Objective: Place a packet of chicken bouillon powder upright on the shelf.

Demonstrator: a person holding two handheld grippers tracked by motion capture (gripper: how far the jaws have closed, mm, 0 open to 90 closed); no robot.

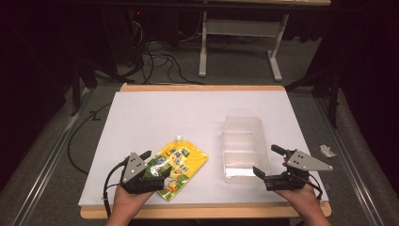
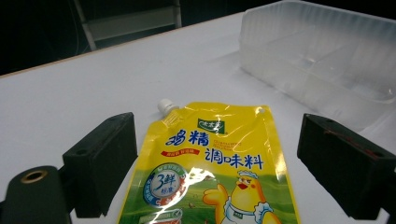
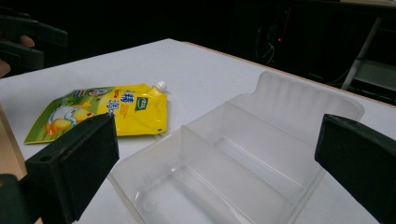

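The yellow seasoning pouch [image 2: 210, 172] lies flat on the desk [image 1: 155, 110], at nine o'clock of the clear divided container [image 1: 242, 146]. Both the left gripper [image 1: 153, 167] and right gripper [image 1: 269, 162] gape empty. Jaws closing on such a flat pouch may slide off.

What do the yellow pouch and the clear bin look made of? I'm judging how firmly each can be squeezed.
The yellow pouch looks like flexible laminated plastic film with a glossy finish: glare patches on its print, flat sealed edges, a white spout. The clear bin seems rigid translucent plastic, slightly frosted: the table shows dimly through its walls, and a moulded divider stands inside.
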